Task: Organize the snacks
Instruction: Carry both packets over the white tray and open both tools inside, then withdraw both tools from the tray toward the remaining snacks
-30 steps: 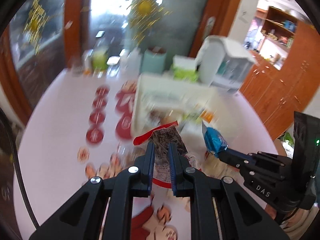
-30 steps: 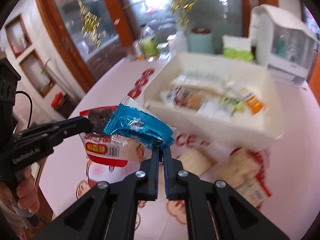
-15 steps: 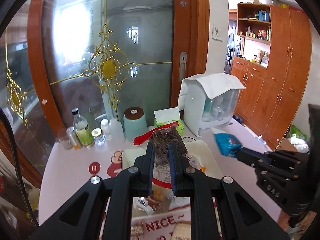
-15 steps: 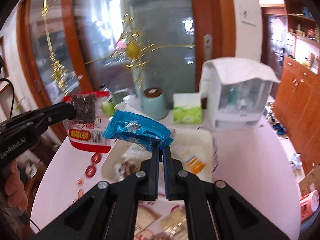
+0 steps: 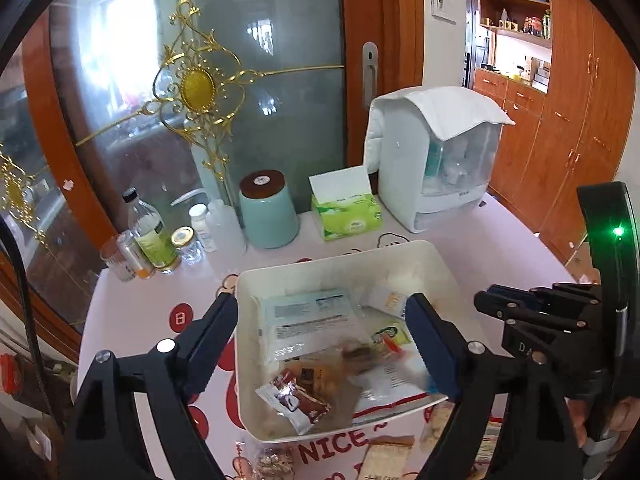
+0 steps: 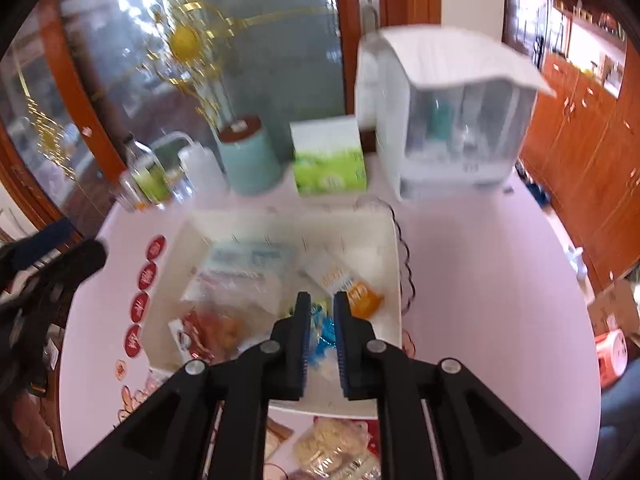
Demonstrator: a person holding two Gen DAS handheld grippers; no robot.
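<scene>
A white bin [image 5: 336, 270] holds several snack packets on the pink table; it also shows in the right wrist view [image 6: 394, 280]. My left gripper [image 5: 322, 318] is wide open above the bin, and the dark snack with the red-and-white label [image 5: 360, 356] is blurred below it among the packets. My right gripper [image 6: 320, 304] is slightly open over the bin, with the blue packet [image 6: 326, 330] loose between and below its fingers. The right gripper also shows at the right of the left wrist view [image 5: 486, 302].
Behind the bin stand a teal canister [image 5: 268, 210], a green tissue box [image 5: 346, 210], a white covered appliance [image 5: 436, 160] and several bottles [image 5: 152, 232]. More snack packets lie on the table in front of the bin [image 6: 332, 446]. A glass door is behind.
Both grippers have opened and let go of their packets over the bin: the dark snack has left the left gripper, and the blue packet has slipped from the right.
</scene>
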